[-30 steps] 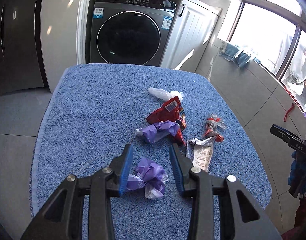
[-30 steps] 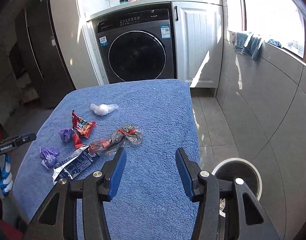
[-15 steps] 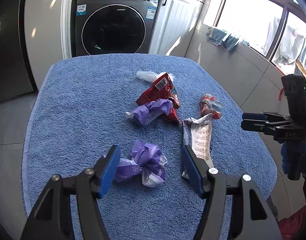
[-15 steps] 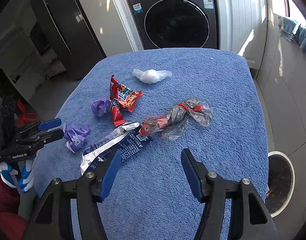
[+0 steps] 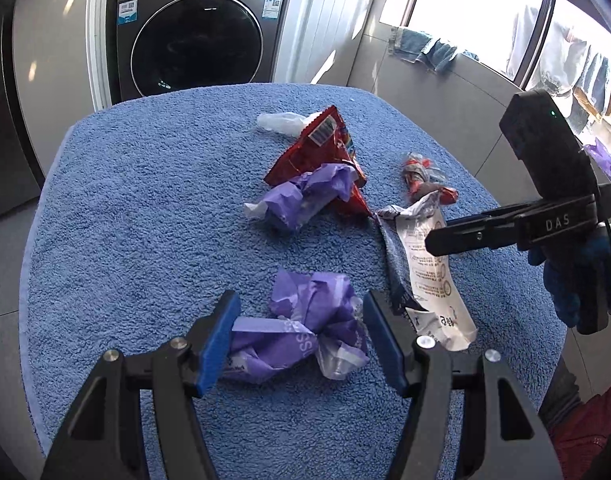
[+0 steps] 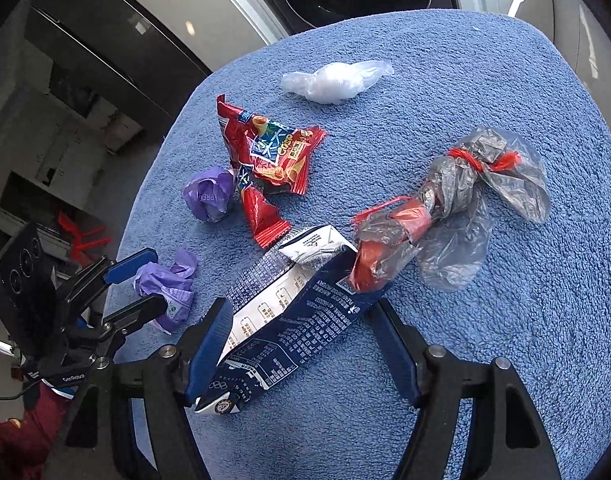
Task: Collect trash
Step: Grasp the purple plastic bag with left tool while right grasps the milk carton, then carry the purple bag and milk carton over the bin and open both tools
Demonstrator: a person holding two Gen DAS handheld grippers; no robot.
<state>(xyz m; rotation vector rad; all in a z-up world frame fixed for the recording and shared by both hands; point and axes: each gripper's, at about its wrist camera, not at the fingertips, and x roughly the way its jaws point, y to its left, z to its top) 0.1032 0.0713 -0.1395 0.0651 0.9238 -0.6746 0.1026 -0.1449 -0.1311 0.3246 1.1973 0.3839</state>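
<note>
1. Both grippers have descended onto the blue towel [image 5: 145,208] since the earlier frame.
2. Left gripper [image 5: 301,336]: spread wide, straddling the near crumpled purple wrapper [image 5: 305,328].
3. Right gripper [image 6: 301,344]: spread wide, straddling the navy-and-white packet [image 6: 289,316], right of that wrapper.

"Haier" on washing machine [image 5: 193,32]

The counter [image 5: 145,208] is covered by a blue towel. On it are seen two crumpled purple wrappers [image 5: 305,328] [image 5: 301,200], a red snack bag [image 6: 269,156], a navy-and-white packet [image 6: 289,316], a clear knotted bag [image 6: 337,82] and crumpled grey-and-red plastic [image 6: 445,208].
</note>
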